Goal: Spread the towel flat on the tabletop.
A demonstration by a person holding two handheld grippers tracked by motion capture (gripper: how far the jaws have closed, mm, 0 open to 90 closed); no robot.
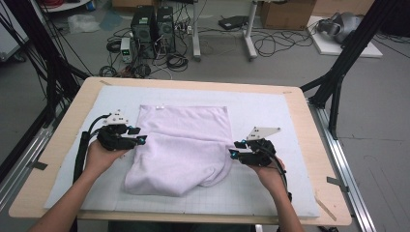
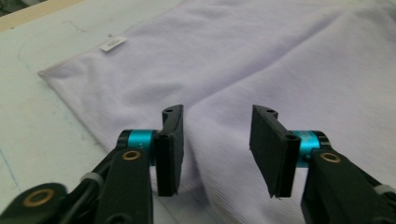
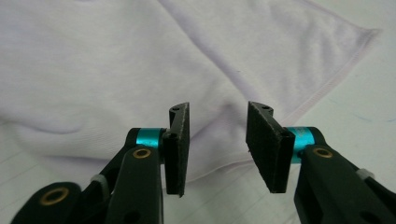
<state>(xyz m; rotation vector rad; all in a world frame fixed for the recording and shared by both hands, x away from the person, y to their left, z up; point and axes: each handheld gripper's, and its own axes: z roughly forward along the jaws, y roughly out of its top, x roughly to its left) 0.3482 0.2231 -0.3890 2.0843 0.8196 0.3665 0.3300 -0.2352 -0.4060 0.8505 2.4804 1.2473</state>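
1. Forearms entered from the bottom of the high view, each hand carrying a claw at the near half of the surface (image 1: 63,159).
2. On the left, the left claw (image 1: 143,139) sat at the left edge of a pale lilac towel (image 1: 181,150), its tips pointing inward over the cloth.
3. From the left gripper view, the left claw (image 2: 215,149) stood apart with a clear gap, nothing pinched between its pads; the towel (image 2: 261,70) lay flat beneath and beyond it.
4. A small white label (image 2: 113,44) sat at the towel's hem near a corner in that view.
5. On the right, the right claw (image 1: 233,153) was at the towel's right edge, beside the rounded fold at its near right corner.
6. From the right gripper view, the right claw (image 3: 217,144) was likewise parted and empty, with the towel (image 3: 140,60) under it and a stitched hem running to a corner at upper right.
7. The towel lay in the middle of the surface on a white gridded mat (image 1: 270,193), its far edge straight, its near edge folded under and bulging.
8. Computer towers (image 1: 153,26) and loose cables lay on the floor beyond the surface.
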